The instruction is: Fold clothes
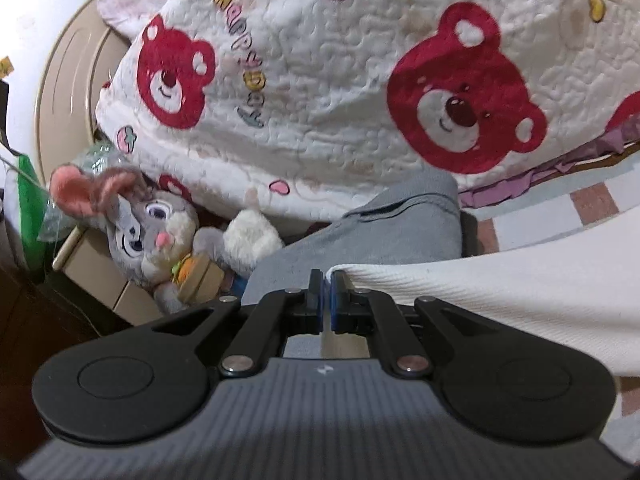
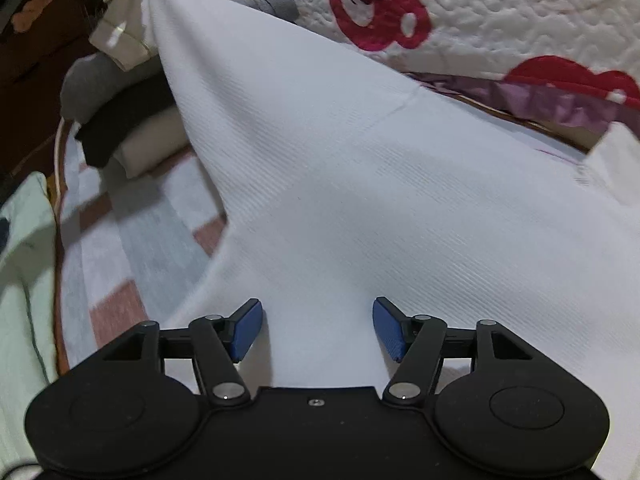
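Left claw (image 1: 326,300) clenched on white ribbed garment (image 1: 500,292) corner; right claw (image 2: 318,330) released, cloth between pads. Judgement: close right, keep edge taut.

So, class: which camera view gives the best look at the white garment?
The right wrist view: the white garment fills most of it, from the open right gripper to its lifted corner. The left wrist view shows only an edge, pinched by the shut left gripper.
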Available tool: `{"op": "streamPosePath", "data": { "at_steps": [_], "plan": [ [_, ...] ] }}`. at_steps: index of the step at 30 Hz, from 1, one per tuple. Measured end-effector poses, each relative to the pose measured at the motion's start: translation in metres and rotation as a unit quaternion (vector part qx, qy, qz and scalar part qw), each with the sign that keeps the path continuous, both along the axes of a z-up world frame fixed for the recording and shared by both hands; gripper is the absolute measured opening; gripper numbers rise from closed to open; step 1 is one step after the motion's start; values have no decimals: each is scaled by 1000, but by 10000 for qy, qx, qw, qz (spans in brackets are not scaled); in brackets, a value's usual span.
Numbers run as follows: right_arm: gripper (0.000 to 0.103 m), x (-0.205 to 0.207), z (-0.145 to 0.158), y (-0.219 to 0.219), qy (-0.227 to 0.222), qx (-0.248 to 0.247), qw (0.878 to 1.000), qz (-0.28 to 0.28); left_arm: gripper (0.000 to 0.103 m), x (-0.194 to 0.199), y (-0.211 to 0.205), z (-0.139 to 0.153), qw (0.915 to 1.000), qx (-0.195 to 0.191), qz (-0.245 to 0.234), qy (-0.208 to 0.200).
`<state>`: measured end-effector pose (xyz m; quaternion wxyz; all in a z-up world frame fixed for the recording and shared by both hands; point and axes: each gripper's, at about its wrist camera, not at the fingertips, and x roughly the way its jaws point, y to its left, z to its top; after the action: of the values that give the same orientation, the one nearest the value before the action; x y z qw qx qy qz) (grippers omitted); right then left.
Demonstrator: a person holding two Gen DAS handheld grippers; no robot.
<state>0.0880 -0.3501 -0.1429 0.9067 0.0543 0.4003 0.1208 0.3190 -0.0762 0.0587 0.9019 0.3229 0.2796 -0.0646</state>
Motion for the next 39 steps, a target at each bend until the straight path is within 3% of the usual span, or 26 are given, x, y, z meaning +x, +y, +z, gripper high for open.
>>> {"op": "streamPosePath", "data": {
  "at_steps": [4,8,13,16,18,20,21,22,24,26,27,29,30,31,32,34,39],
  "plan": [
    [70,14,-3,16,-68,170,9998,53,3,0,3,-10,9998,33,213,-31],
    [70,24,-2,31,-67,366,9990,266,3,3,13,-1,9987,-300,407,-48],
    [70,32,-4,47,-112,418,9976,538,0,3,19,8,9932,488,595,-872],
    [70,36,-3,55,-150,251,9977,612,0,9,39,20,9971,66,575,-500],
    [72,38,-4,52,-150,433,9974,565,5,4,47,20,9983,-255,425,-300],
    [73,39,-5,49,-133,556,9968,562,29,-3,48,6,9982,-460,359,-130],
    [73,39,-5,49,-132,541,9967,583,52,-7,48,-1,9979,-562,326,-45],
    [73,39,-5,50,-130,526,9967,604,61,-10,49,-8,9974,-664,293,40],
    [73,37,-4,51,-133,469,9970,605,62,-17,49,-22,9958,-868,227,210],
    [72,33,-3,51,-139,402,9976,553,75,-24,50,-37,9934,-1070,160,380],
    [72,31,-2,52,-143,374,9978,523,76,-28,50,-44,9919,-1172,127,464],
    [72,26,-2,51,-157,343,9981,495,74,-35,51,-58,9885,-1373,60,634],
    [71,24,-2,50,-167,326,9982,479,65,-36,52,-64,9865,-1485,30,688],
    [71,22,-3,49,-180,308,9983,469,18,-34,53,-65,9840,-1622,-18,740],
    [71,20,-3,48,-195,292,9983,468,12,-33,53,-64,9804,-1775,-101,855],
    [71,18,-4,47,-220,277,9983,469,7,-35,52,-48,9797,-1846,-212,752],
    [71,16,-4,44,-214,374,9982,409,7,-33,68,20,9793,-2018,-139,119]
  ]
}}
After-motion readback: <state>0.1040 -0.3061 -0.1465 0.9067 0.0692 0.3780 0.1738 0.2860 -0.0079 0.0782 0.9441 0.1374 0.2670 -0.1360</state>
